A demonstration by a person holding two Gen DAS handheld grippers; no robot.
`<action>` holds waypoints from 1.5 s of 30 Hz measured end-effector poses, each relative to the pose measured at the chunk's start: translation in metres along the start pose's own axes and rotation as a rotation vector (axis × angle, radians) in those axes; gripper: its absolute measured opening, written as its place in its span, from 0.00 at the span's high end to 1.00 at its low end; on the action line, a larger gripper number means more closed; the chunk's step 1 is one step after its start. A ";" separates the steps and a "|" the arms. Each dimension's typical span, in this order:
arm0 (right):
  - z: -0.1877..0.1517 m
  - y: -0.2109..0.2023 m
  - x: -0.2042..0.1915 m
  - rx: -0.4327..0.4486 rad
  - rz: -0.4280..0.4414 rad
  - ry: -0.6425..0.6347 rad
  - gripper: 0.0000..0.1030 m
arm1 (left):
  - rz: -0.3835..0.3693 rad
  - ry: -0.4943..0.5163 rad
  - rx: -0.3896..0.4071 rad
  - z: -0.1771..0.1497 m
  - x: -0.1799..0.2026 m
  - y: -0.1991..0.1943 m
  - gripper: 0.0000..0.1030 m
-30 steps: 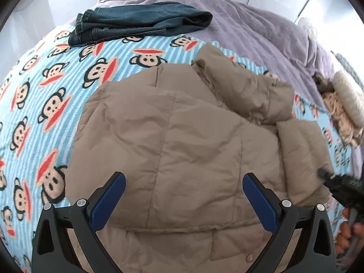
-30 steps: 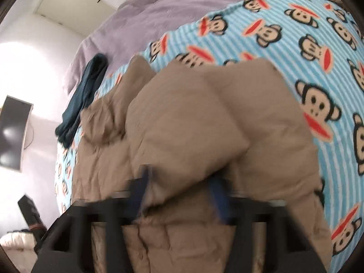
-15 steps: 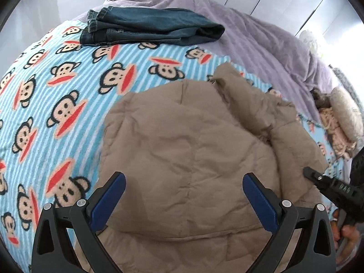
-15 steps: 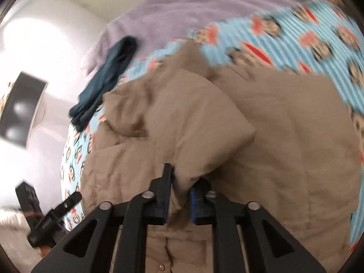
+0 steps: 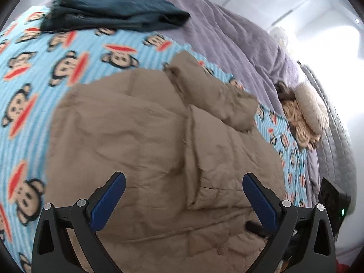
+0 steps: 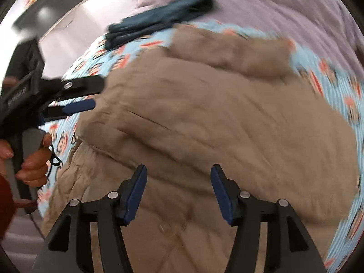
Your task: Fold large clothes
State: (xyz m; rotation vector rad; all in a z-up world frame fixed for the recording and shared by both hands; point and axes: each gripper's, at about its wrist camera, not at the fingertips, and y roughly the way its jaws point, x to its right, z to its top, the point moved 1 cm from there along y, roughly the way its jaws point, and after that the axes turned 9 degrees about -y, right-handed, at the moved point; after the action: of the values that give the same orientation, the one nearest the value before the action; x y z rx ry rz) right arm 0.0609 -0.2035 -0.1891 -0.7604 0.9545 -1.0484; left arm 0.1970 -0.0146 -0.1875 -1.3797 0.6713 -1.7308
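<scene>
My left gripper (image 5: 183, 190) and right gripper (image 6: 178, 187) both hover with fingers spread, grasping nothing, above the tan puffer jacket (image 5: 159, 141). The jacket lies partly folded on the monkey-print blanket (image 5: 68, 63) covering the bed; folded jeans (image 5: 113, 11) lie beyond.

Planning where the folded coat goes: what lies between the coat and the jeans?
Only a bare strip of the monkey blanket separates the coat from the jeans; the left wrist view shows it best.
</scene>
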 end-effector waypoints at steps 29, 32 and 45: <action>-0.084 -0.025 0.196 0.071 -0.020 0.576 0.93 | 0.199 0.087 -0.052 -0.034 0.007 0.027 0.87; -0.086 -0.027 0.194 0.078 -0.014 0.555 0.93 | 0.257 0.100 0.001 -0.033 0.009 -0.001 0.87; -0.075 -0.046 0.174 -0.021 -0.034 0.380 0.64 | 0.380 0.201 -0.014 -0.011 0.019 0.071 0.87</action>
State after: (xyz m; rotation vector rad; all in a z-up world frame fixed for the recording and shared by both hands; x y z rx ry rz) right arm 0.0096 -0.3881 -0.2267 -0.6063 1.2806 -1.2405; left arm 0.2037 -0.0696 -0.2371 -1.0139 0.9887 -1.5671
